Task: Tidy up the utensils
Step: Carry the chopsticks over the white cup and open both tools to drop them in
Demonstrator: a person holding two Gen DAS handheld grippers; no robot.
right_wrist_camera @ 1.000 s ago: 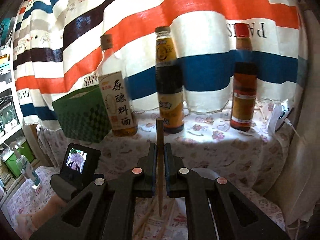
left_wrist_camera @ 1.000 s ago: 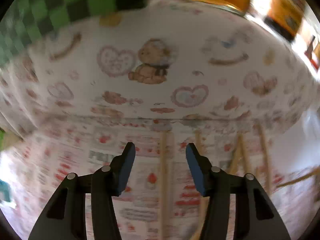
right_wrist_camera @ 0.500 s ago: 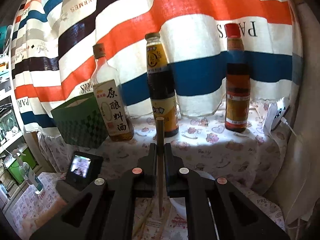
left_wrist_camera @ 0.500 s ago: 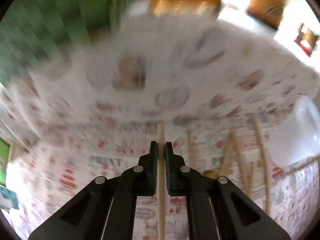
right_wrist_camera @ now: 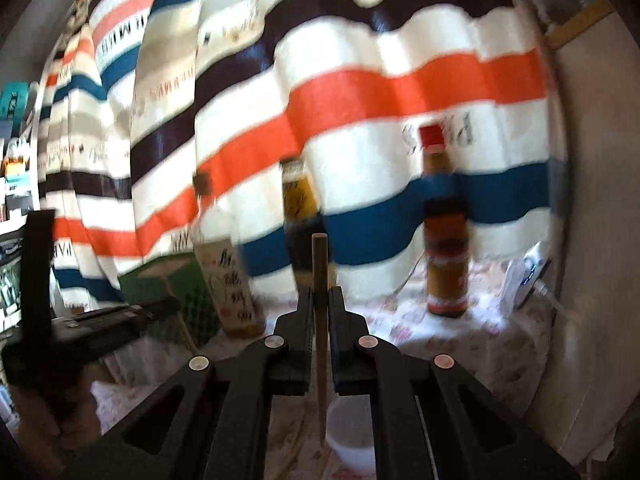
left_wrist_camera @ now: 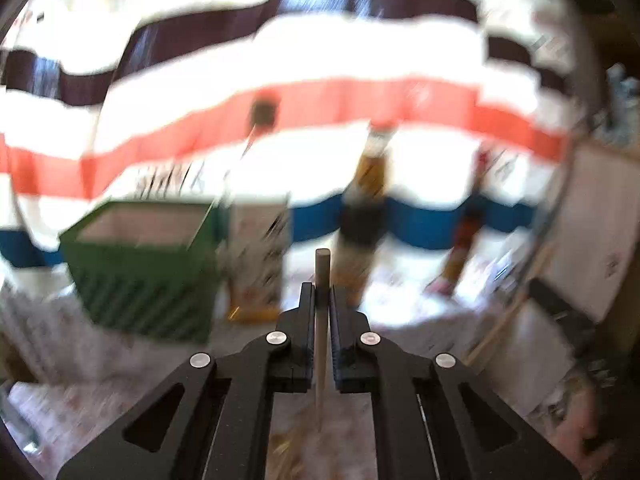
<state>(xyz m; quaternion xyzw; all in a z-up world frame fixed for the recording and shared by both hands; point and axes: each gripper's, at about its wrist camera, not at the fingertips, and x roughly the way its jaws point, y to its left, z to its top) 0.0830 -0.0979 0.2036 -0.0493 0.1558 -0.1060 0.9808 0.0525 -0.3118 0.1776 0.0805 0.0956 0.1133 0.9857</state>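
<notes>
Since a second ago the left gripper [left_wrist_camera: 321, 300] has closed on a chopstick [left_wrist_camera: 322, 280] that lay on the patterned bench and lifted it, so its view now looks toward the striped curtain [left_wrist_camera: 280, 52] instead of down at the cloth. At far left on the bench [left_wrist_camera: 420, 312] stands the green box [left_wrist_camera: 140, 268], open at the top and, by my reading, the place where the utensils belong. Next come a pale-labelled bottle [left_wrist_camera: 256, 256], a dark bottle [left_wrist_camera: 362, 224] and a red-capped bottle [left_wrist_camera: 464, 232] in a row before the curtain. Left fingers [left_wrist_camera: 307, 320] are clamped on the chopstick, which stands upright between them. In the right view the right gripper [right_wrist_camera: 320, 308] holds a second chopstick [right_wrist_camera: 319, 280] upright, its fingers [right_wrist_camera: 306, 320] likewise clamped; a white bowl [right_wrist_camera: 352, 428] sits below it. To do this step well, I would carry each stick over the box opening, keep it near vertical, steer clear of the bottles, and release only once the tip is inside.
</notes>
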